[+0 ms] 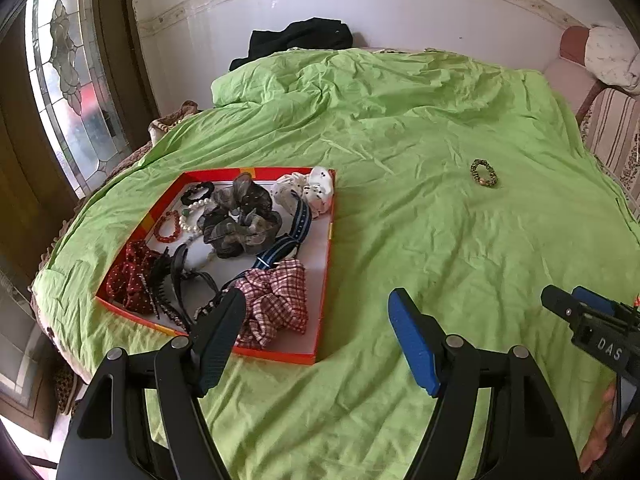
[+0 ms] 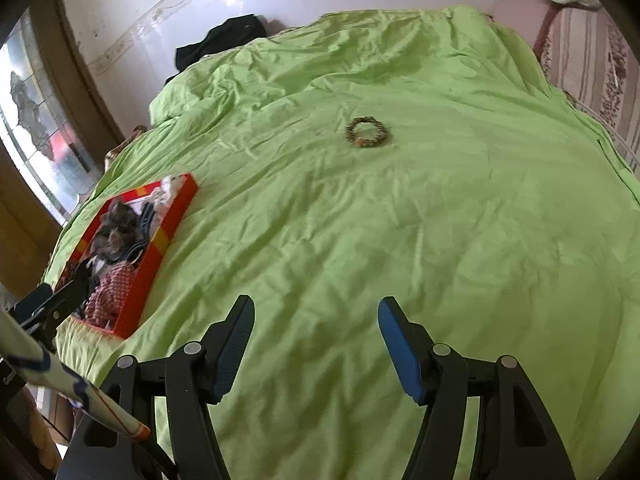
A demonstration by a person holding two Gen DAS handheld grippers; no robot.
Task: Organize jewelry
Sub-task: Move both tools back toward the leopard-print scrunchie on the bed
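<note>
A red shallow box [image 1: 326, 264] lies on the green bedspread, also in the right wrist view [image 2: 160, 240]. It holds several scrunchies, bead bracelets, hair claws and a striped band. A plaid scrunchie [image 1: 276, 300] sits at its near corner. One greenish bead bracelet [image 1: 483, 173] lies alone on the spread to the right, also in the right wrist view [image 2: 367, 132]. My left gripper [image 1: 318, 320] is open and empty, just in front of the box. My right gripper [image 2: 316, 328] is open and empty, well short of the bracelet. It also shows in the left wrist view [image 1: 576, 306].
The green bedspread [image 1: 400, 128] covers the whole bed. Black clothing [image 1: 300, 38] lies at the head by the white wall. A glass-panelled door [image 1: 64, 92] stands to the left. A striped chair [image 1: 612, 128] stands at the right edge.
</note>
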